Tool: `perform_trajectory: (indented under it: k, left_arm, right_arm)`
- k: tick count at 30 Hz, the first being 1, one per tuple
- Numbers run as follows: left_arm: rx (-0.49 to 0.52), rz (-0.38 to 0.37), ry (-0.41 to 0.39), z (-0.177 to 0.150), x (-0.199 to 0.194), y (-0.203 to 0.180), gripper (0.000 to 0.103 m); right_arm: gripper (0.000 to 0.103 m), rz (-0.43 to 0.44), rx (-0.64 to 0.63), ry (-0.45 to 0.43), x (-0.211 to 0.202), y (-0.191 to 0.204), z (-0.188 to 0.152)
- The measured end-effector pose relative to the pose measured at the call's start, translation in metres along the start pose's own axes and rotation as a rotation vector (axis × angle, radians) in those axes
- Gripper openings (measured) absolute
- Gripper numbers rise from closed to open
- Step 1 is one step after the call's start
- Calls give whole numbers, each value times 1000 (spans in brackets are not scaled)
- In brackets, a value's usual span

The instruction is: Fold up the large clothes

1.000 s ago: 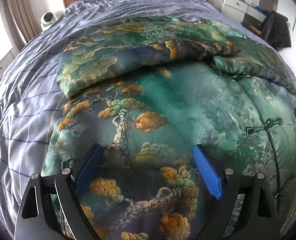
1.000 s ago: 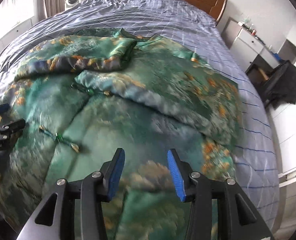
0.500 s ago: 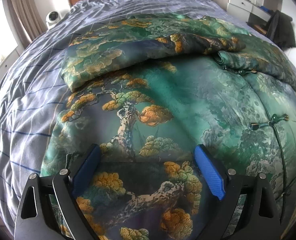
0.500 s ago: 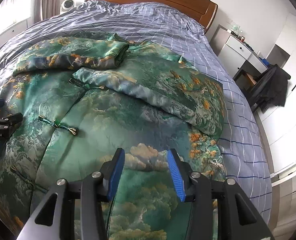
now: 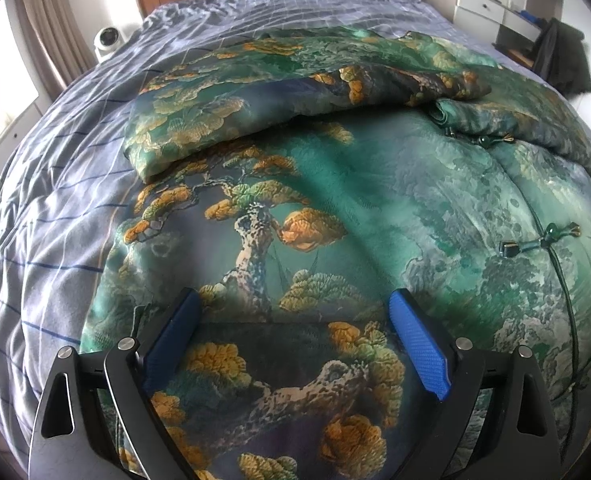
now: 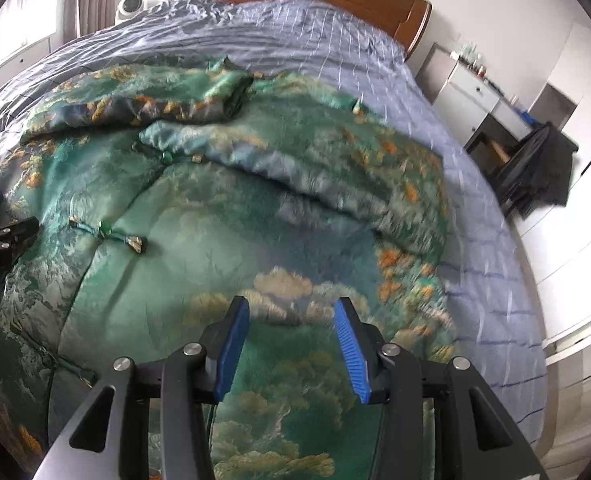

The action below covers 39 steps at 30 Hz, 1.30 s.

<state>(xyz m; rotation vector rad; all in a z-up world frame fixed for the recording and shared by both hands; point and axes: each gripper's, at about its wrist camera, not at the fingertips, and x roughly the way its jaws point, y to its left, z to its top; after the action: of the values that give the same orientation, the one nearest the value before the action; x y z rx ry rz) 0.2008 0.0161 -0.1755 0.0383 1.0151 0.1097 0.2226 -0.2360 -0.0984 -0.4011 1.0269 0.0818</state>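
We hold the left gripper (image 5: 293,312) wide and the right gripper (image 6: 291,312) narrower, both empty, above the robe (image 5: 375,200) on the bed (image 5: 55,200).

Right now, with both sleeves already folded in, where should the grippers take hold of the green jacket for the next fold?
Probably at the near hem of the green jacket, one corner per gripper, coming from the foot of the bed. The left gripper and right gripper are open over that end, and both sleeves lie folded across the chest, so hem goes toward collar.
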Motion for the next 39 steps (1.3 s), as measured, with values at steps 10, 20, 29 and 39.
perform_trajectory:
  k: [10, 20, 29, 39]
  left_arm:
    - [20, 12, 13, -12, -19, -1, 95]
    - [37, -31, 55, -48, -47, 3, 98]
    - [35, -45, 75, -60, -53, 3, 99]
    - [38, -54, 94, -75, -65, 0, 99]
  right_arm:
    - [45, 55, 70, 28, -5, -7, -24]
    - [46, 97, 108, 81, -22, -15, -64]
    - [48, 94, 129, 103, -27, -14, -82]
    - [48, 93, 132, 108, -32, -12, -85]
